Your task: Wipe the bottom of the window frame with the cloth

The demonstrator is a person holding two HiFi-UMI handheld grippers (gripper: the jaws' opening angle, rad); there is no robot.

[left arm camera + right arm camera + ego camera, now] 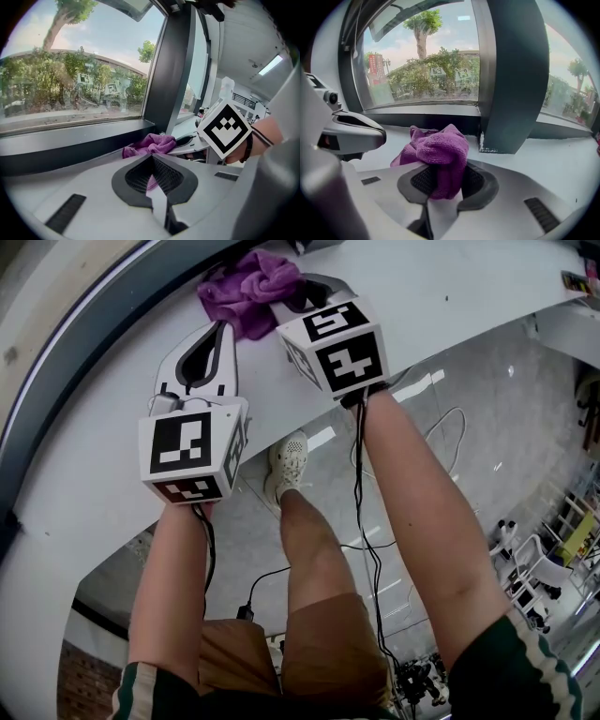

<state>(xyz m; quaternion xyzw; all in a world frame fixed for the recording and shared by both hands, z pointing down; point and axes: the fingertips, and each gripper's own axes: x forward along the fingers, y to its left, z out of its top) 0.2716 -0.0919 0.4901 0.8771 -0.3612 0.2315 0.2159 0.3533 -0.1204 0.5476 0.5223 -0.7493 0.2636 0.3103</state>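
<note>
Window frame at 12 o'clock, wiping likely unfinished. Right gripper clamps purple cloth; left gripper clenched empty.

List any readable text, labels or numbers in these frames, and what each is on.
No words or numbers can be read anywhere.
Red sign outdoors: has print, too small to read.
Building signs outdoors: blurred, unreadable.
Marker cubes on the left gripper and right gripper: black-and-white square patterns only, no text.
</note>
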